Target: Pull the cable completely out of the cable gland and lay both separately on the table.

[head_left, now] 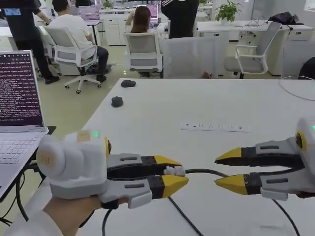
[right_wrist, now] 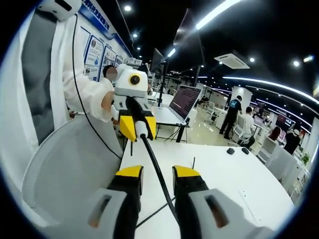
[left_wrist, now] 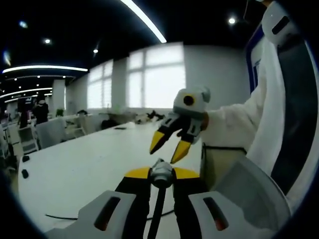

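Left gripper (head_left: 181,171) faces right gripper (head_left: 216,171) over a white table (head_left: 206,103).
Left clamps the cable gland (head_left: 173,171); right's jaws stand apart around the cable (head_left: 202,171).

I've got the small light grey cable gland (head_left: 173,171) at lower middle of the head view, pinched between the left gripper (head_left: 181,172) tips. The thin black cable (head_left: 202,171) is threaded in it, running right, then sagging toward the lower right corner.
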{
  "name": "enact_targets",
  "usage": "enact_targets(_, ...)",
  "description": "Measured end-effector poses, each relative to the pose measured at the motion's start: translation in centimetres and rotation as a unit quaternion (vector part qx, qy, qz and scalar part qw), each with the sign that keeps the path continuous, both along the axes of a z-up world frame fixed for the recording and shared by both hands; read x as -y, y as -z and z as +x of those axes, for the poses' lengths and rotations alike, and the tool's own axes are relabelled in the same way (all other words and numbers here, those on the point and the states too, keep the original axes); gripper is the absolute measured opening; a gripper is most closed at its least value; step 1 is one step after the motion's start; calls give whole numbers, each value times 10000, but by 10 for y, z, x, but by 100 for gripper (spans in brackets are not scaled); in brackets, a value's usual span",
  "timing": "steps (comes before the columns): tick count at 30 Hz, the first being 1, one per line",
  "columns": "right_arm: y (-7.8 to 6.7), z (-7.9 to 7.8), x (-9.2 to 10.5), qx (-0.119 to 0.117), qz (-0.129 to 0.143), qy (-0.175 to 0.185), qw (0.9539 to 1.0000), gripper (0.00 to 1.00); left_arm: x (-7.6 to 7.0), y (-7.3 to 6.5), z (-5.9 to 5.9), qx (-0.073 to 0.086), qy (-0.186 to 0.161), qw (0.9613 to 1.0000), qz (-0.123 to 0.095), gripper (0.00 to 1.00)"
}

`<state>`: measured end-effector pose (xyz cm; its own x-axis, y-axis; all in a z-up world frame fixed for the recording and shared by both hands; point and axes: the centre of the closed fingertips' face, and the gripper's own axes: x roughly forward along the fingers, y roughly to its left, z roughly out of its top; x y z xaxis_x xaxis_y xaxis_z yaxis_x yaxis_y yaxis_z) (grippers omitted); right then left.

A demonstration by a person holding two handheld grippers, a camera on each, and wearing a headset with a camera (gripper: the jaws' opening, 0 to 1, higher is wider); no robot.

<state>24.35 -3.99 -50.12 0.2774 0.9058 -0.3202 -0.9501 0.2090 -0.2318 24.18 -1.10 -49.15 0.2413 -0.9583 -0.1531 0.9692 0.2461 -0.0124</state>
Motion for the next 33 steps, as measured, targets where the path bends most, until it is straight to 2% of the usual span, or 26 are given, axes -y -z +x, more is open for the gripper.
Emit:
enact_targets(4,-1,-1,-14,74,-13,-199,9998,23,1,0,0,-23,13,10000,-13,17)
enact_targets(12,-1,-3,-27,98,10,-390,9992,17,1,1,-1,-39,28,10000,-7,17)
enact_targets(19,0,-5,-30,87,9,-474,9988,8,4,0,-2,-48,63,10000,-24,17)
enact_targets(33,3,-7,-32,-6,40,-484,9988,6,2,1,-2,-61,46,10000,3,17)
